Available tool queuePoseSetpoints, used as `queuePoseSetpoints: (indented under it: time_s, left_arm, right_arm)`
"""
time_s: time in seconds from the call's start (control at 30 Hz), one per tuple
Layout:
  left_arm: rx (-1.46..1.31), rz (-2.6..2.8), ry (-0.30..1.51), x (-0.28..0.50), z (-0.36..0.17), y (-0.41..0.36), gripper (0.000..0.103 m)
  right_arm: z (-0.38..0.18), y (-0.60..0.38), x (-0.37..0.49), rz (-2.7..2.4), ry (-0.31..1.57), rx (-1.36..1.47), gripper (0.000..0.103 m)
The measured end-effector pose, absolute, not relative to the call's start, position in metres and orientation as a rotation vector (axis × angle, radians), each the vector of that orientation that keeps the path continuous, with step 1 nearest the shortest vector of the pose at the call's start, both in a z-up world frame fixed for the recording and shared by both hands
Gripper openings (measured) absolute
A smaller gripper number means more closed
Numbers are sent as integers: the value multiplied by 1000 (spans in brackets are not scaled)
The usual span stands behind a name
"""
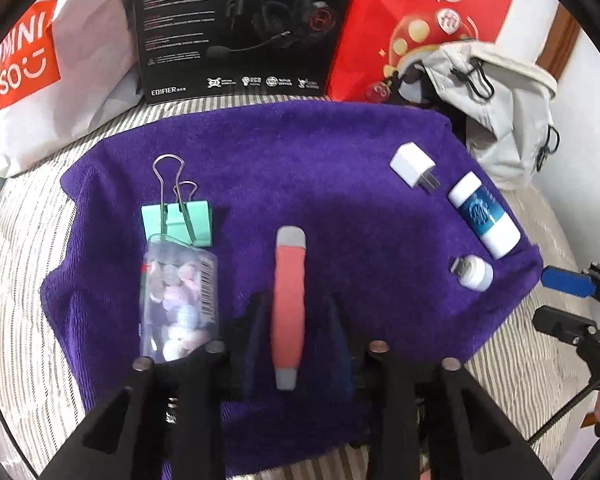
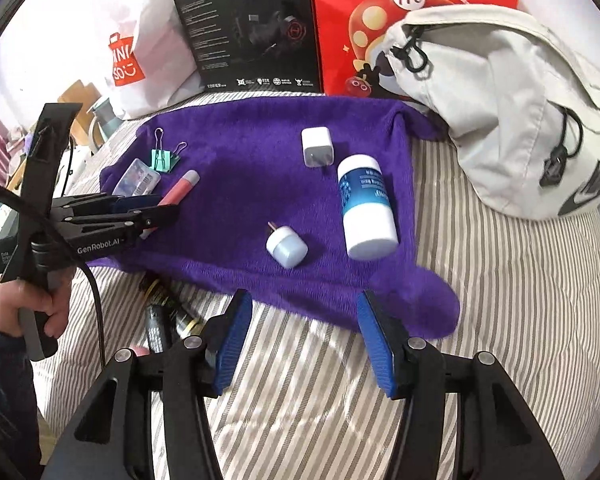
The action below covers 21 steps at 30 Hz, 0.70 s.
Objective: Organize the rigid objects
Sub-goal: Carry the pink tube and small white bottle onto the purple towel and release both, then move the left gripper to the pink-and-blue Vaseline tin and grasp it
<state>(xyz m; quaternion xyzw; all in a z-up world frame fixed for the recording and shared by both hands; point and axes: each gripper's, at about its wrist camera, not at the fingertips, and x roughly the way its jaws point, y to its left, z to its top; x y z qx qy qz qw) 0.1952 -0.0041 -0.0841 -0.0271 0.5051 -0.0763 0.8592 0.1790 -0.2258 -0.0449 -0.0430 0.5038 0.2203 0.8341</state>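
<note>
Gripping nothing firmly as far as can be seen, the left gripper [image 1: 288, 320] is straddling the near half of the pink tube [image 1: 289, 304], which is lying lengthwise on the purple towel [image 1: 300, 152]; its jaws are standing slightly open on either side of the tube, and whether the pads are touching it cannot be told.

Working left to right across the towel: the clear pill case [image 1: 179, 300] is sitting just beside the left finger, its far end overlapping the green binder clip [image 1: 177, 222]. If the jaws are closing off-centre, that finger is likely catching the case and dragging it along. The tube itself is round and smooth, so a pinch near one end is risking a swivel or a roll out of the grip.

Further right, the white charger plug [image 2: 317, 146], the blue-and-white bottle [image 2: 366, 206] and the small white adapter [image 2: 286, 246] are lying well apart from the tube. The right gripper [image 2: 304, 336] is hovering wide open and empty over the striped bedding [image 2: 500, 300] at the towel's near edge; pushing forward low, it is liable to bunch the soft towel and set the bottle rolling.
</note>
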Motion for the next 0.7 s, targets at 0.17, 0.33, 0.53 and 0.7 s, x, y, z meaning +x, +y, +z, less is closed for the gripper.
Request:
queuePoseSetpoints:
  time_s: [0.17, 0.33, 0.53, 0.7]
  left_arm:
    - [-47, -126, 1078, 184, -77, -7, 39]
    - [-71, -118, 1062, 160, -61, -7, 41]
    - [-86, -149, 1015, 125, -44, -17, 53]
    - [-67, -233, 1015, 94, -46, -37, 53]
  right_arm:
    - [-40, -238, 164, 456, 1058, -78, 55]
    - [-38, -252, 145, 442, 1049, -61, 55]
    - [-41, -270, 117, 421, 1052, -17, 56]
    - [-43, -287, 93, 411, 1053, 35, 57]
